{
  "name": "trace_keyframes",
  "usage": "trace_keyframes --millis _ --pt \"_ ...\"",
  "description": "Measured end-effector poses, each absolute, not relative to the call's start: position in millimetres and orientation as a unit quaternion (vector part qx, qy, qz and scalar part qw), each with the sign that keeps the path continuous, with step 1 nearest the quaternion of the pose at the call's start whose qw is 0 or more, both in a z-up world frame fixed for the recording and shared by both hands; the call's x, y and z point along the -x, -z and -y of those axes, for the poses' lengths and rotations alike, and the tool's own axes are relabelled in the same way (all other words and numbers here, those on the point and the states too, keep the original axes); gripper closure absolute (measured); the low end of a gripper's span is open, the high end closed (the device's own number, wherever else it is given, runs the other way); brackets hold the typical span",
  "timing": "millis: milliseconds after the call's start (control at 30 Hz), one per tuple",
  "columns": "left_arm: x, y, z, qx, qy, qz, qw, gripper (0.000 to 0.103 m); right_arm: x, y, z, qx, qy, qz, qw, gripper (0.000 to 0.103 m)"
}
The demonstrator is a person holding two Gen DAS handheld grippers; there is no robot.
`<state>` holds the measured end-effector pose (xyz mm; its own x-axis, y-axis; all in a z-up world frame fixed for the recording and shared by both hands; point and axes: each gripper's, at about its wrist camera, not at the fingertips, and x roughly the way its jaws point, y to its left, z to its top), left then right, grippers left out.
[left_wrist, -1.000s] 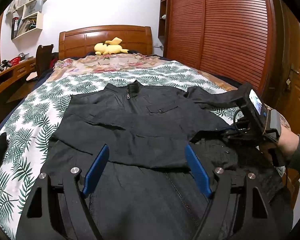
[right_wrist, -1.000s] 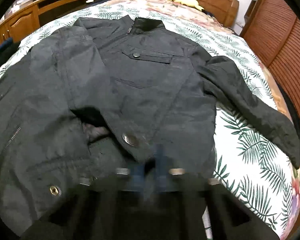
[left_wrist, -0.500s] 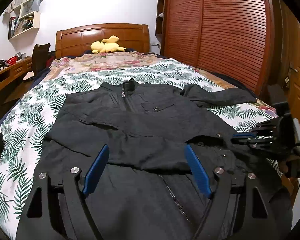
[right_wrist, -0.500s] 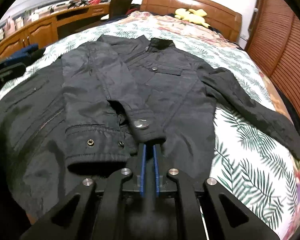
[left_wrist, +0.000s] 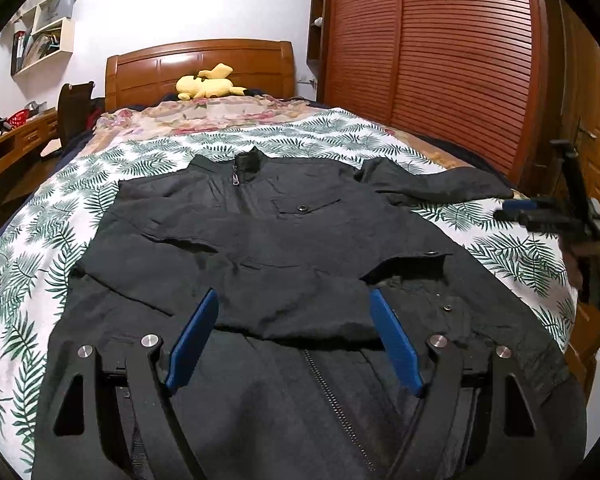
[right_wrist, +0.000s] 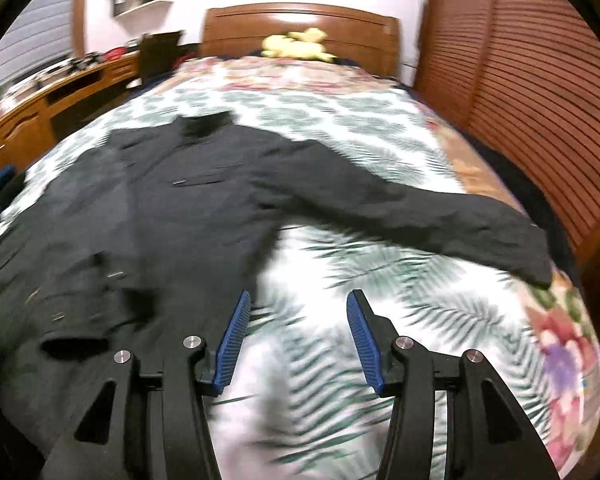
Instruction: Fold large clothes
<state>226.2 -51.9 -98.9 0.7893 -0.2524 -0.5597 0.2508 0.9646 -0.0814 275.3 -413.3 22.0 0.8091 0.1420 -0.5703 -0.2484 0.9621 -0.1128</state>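
A black jacket lies front up on the bed, collar toward the headboard. Its left sleeve is folded across the chest, the cuff lying on the right side. Its right sleeve stretches out flat toward the bed's right edge. My left gripper is open and empty above the jacket's hem. My right gripper is open and empty over the leaf-print sheet, right of the jacket's body and below the outstretched sleeve. It also shows in the left wrist view at the far right.
The bed has a leaf-print sheet and a floral cover near the wooden headboard. A yellow plush toy lies there. A slatted wooden wardrobe stands along the right. A wooden desk stands at the left.
My right gripper let go of the folded sleeve's cuff, opened, and swung right and up over the sheet. My left gripper stayed open and barely moved.
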Motion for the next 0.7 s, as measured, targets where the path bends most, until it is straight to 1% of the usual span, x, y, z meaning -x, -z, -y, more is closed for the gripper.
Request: trace_keyframes --millis 100,167,367,700 --pt "-227 100 57 0.002 0.136 -0.297 0.945 0.024 -302 -25 448 0.079 -0.064 -0.294 0.950 0.049" --pt "-228 102 60 -0.001 0.137 -0.299 0.944 0.024 -320 -27 471 0.067 -0.039 -0.300 0.951 0.044" --pt "-233 107 67 -0.017 0.137 -0.307 0.942 0.024 -368 -30 534 0.031 0.034 -0.313 0.949 0.044" --pt "-242 108 74 -0.028 0.146 -0.315 0.937 0.024 -401 -34 605 -0.034 0.112 -0.331 0.936 0.044"
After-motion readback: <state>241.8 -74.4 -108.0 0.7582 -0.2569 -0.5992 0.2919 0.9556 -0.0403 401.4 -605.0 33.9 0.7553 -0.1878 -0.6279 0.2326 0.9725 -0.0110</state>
